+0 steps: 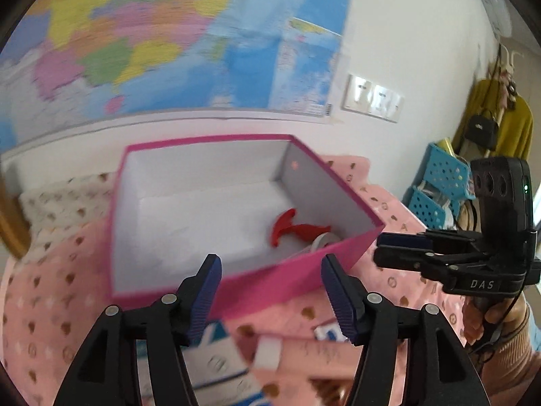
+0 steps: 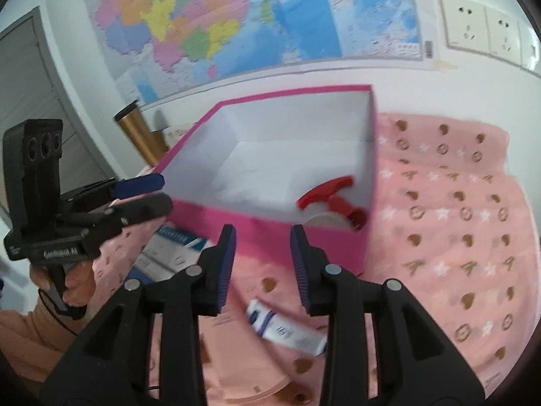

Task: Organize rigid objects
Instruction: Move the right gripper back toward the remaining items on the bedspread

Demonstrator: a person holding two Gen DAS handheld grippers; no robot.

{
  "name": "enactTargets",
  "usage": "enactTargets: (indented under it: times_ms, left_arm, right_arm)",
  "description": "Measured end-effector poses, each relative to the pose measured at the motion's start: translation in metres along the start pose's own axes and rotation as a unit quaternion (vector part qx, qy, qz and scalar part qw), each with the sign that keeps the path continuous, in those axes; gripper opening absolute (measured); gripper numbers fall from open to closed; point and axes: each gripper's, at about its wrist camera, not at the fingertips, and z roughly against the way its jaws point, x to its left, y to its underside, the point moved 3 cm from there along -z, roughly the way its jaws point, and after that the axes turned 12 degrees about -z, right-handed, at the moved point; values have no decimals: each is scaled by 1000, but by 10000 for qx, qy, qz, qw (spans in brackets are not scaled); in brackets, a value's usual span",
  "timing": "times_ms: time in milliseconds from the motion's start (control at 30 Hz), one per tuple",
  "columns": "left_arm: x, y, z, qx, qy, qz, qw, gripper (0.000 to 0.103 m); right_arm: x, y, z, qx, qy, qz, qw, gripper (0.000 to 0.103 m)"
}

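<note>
The left claw (image 1: 270,291) stands with its jaws apart and nothing between its blue pads; the near wall of the pink box (image 1: 287,270) lies just ahead of it. Inside the box, ahead and to the right of this claw, a red T-handled piece (image 1: 290,226) lies on the white floor against a roll of white tape (image 1: 321,240) in the near right corner. Below the left claw, on the pink patterned cloth (image 1: 50,287) that covers the desk, a white and blue carton (image 1: 216,355) lies at lower left and a white tube (image 1: 270,352) just beside it; both are blurred.

The right claw (image 2: 262,264) is narrowly parted and empty too, in front of the same box wall (image 2: 270,237). The tube (image 2: 287,331) rests on the cloth just beneath its right finger. A wall map (image 2: 236,17) hangs behind the box
</note>
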Motion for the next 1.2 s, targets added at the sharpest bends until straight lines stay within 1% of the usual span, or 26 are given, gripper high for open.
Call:
enactTargets:
  times_ms: [100,300,433,600,667,700,733,767,800,900,1000,1033,1200]
  left_arm:
    - [15,19,12,76,-204,203,9996,65]
    - [28,52,17,350,-368,428,9978,65]
    - [29,67,15,481,-362,465,9971,65]
    - [32,85,8,638,-354,676,9950,65]
    - [30,89,8,682,-352,685,9947,65]
    - [28,90,9,678,-310,688,9948,65]
    - [26,91,10,663,-275,678,9951,65]
    - [23,91,11,643,-221,651,9956,65]
    - [19,91,11,630,-171,623,9959,65]
    - [2,91,11,626,31,444,9970,65]
    - [-21,92,8,664,372,185,9969,65]
    - [-32,93,5,698,541,47,9961,65]
    - [-68,99,-6,886,1063,-267,9900,65]
  right_arm:
    - [9,11,-4,139,-128,63,9998,35]
    - [23,31,-11,403,-360,93,9985,35]
    - [26,44,-17,613,-420,72,9972,35]
    - [27,56,-28,814,-452,-57,9956,35]
    - [27,61,-32,892,-445,-70,9950,36]
    - [27,64,-33,911,-395,-47,9950,36]
    - [27,66,-33,924,-347,-45,9951,38]
    - [26,69,-32,936,-305,-54,9951,43]
    - [23,72,-30,934,-267,-72,9952,45]
    - [7,80,-18,877,-125,-311,9956,45]
    - [-14,87,-1,774,47,-601,9952,45]
    - [-21,89,5,737,111,-684,9949,45]
    - [-53,103,24,654,291,-1176,9905,45]
